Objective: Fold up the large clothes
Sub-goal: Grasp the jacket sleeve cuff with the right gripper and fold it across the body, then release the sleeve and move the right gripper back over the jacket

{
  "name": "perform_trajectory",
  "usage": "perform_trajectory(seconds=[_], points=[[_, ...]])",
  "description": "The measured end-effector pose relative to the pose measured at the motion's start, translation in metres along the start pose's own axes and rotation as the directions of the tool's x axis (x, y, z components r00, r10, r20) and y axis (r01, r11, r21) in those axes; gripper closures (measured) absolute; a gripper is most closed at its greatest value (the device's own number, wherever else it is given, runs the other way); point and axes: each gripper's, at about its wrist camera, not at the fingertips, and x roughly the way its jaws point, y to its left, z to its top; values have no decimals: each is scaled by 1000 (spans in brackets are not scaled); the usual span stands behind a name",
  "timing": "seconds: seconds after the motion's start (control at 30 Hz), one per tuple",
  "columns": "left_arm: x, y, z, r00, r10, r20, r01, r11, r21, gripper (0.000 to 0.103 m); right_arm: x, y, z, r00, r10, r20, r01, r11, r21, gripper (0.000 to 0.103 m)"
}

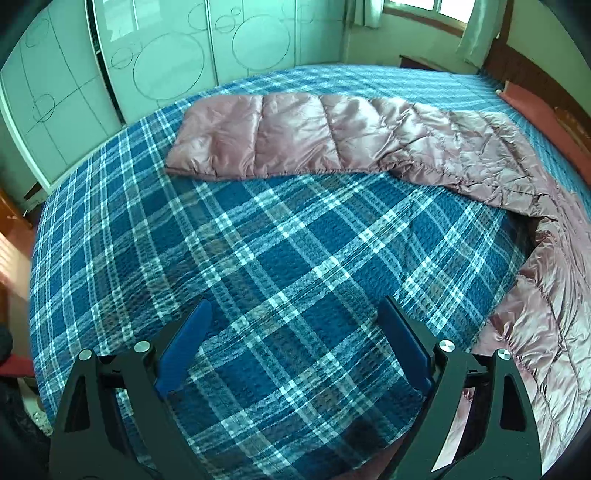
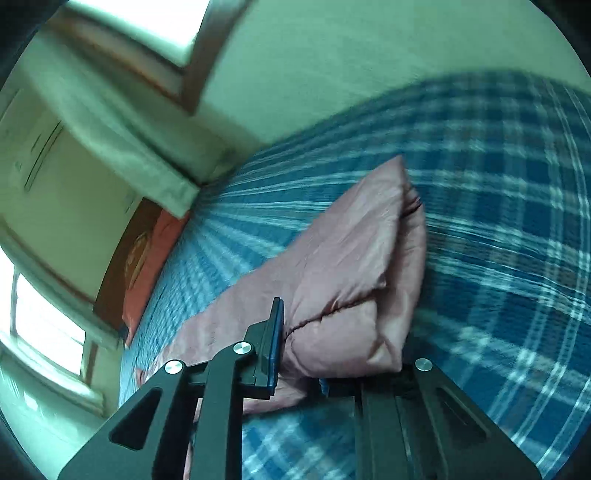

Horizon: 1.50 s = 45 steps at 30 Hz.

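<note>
The quilted jacket (image 1: 332,136), a shiny dusty-pink padded garment, lies on a bed (image 1: 258,258) covered with a blue and white plaid spread. Behind the bed stand pale wardrobe doors (image 1: 155,62) drawn with circles, at the upper left of the left wrist view; a window (image 1: 424,7) with light curtains fills the upper right, and a reddish pillow (image 1: 535,118) sits against a wooden headboard at the right edge.

The left wrist view shows the jacket spread long across the upper middle of the frame, curving down the right edge. The left gripper (image 1: 295,347) hangs over bare plaid, its blue pads wide apart with nothing between them.

The right wrist view, blurred, shows the jacket close up at centre, bunched into a thick fold. The right gripper (image 2: 332,343) is clamped on that fold; only its left finger is visible, the cloth hiding the other.
</note>
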Motion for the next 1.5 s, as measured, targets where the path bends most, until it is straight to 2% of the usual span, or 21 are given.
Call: perform_trajectory(seconds=[0.17,0.27,0.3,0.47,0.67,0.77,0.83,1.03,1.1,1.23,1.33,1.37,1.4,1.43,1.5], points=[[3,-1,-2,1000,-2,6,2,1000,21,8,4,82,-25,995,84,-45,-90,981,-171,87],[0,-1,-2,1000,-2,17,1,999,40,6,15,144,-52,985,137,-103,-161,947,-278,87],[0,-2,-1,1000,-6,21,5,999,43,5,23,172,-67,977,160,-140,-197,929,-313,87],[9,0,-2,999,-34,39,32,998,51,2,49,253,-126,943,211,-258,-303,863,-403,87],[11,-1,-3,997,-44,61,41,998,50,2,90,335,-216,884,204,-421,-412,766,-494,87],[13,0,-6,996,-52,71,48,998,49,2,105,355,-249,859,187,-476,-444,735,-512,87],[14,1,-6,995,-56,78,53,997,48,2,108,366,-282,835,169,-523,-469,716,-517,87],[14,3,-11,995,-56,84,52,997,48,2,116,379,-353,782,98,-615,-511,665,-544,87],[14,4,-9,995,-57,82,53,997,47,2,118,382,-373,757,77,-649,-535,643,-548,87],[14,3,-9,995,-57,83,53,997,47,2,119,388,-398,734,30,-679,-561,591,-580,87],[16,3,-9,995,-59,83,55,997,46,2,118,392,-407,728,14,-686,-576,556,-599,78],[14,3,-9,995,-59,83,55,997,45,2,115,393,-407,716,19,-698,-591,549,-591,64],[15,3,-9,995,-58,83,55,997,46,2,110,393,-404,695,33,-718,-615,544,-570,56],[14,3,-9,995,-58,84,55,997,46,2,102,392,-396,685,54,-726,-632,540,-556,45],[14,3,-9,995,-58,84,55,997,45,2,87,387,-377,694,104,-712,-645,529,-552,44]])
